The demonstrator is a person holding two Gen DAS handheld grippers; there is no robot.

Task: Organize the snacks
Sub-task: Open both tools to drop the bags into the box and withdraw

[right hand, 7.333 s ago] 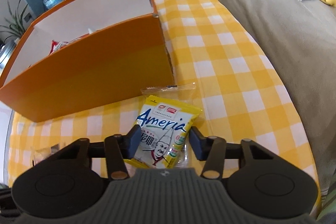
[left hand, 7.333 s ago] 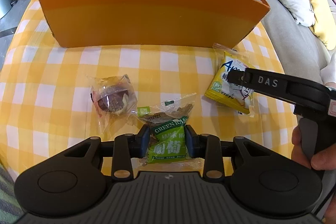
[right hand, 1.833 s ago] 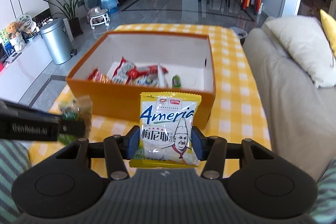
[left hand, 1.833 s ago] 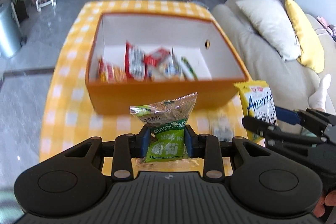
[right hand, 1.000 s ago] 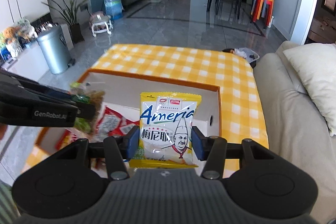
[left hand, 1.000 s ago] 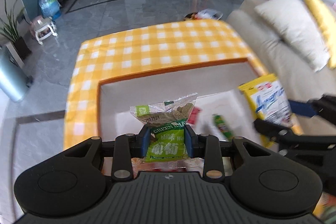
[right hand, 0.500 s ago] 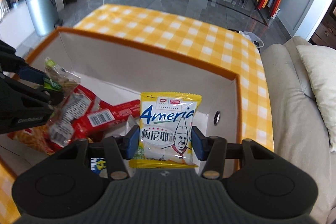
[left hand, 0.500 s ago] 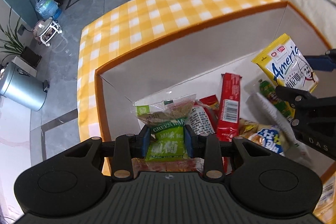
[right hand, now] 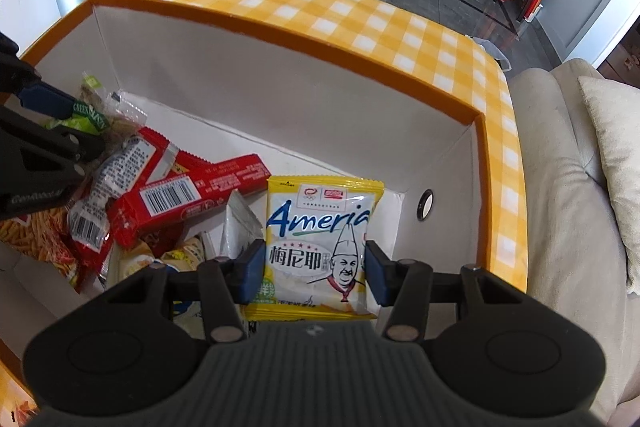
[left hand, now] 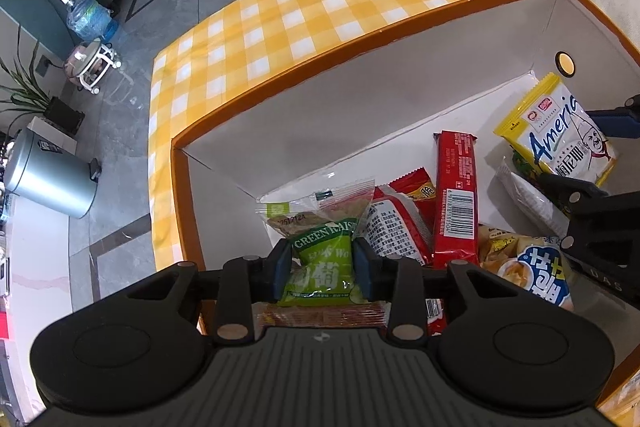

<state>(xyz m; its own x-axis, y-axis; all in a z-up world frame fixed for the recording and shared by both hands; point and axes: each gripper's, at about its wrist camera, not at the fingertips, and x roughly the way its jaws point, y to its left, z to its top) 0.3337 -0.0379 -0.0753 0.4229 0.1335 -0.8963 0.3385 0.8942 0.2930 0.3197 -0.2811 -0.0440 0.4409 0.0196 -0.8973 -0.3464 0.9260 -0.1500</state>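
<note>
Left wrist view: my left gripper (left hand: 322, 269) is clamped on the green raisin packet (left hand: 320, 259), its blue pads pressing both sides of the packet's lower half, the clear crimped top standing up past the fingertips. I hold it inside the orange box (left hand: 360, 39), near the left corner, over the snacks already lying on the white floor. Just to the right of my packet lie a red-and-white wrapper (left hand: 394, 227) and a long red bar (left hand: 456, 195) with its barcode facing up; further right sits a blue-and-white chip bag (left hand: 540, 275). At the right edge I can see my right gripper (left hand: 592, 171) gripping the yellow Ameria packet (left hand: 556, 135), also within the box walls (whether it touches anything beneath I cannot tell).

From the right wrist view, my right gripper (right hand: 316, 273) is closed on the yellow Ameria packet (right hand: 320, 243), which stands upright between the pads with the chef's face toward the camera. It hangs over the right part of the orange box (right hand: 280, 27), near the side wall with the round hole (right hand: 426, 205). The long red bar (right hand: 200, 187) lies to its left, and my left gripper (right hand: 60, 123) shows at the far left with the green raisin packet (right hand: 86, 115). The box rests on a yellow checked tablecloth (right hand: 380, 11).
</note>
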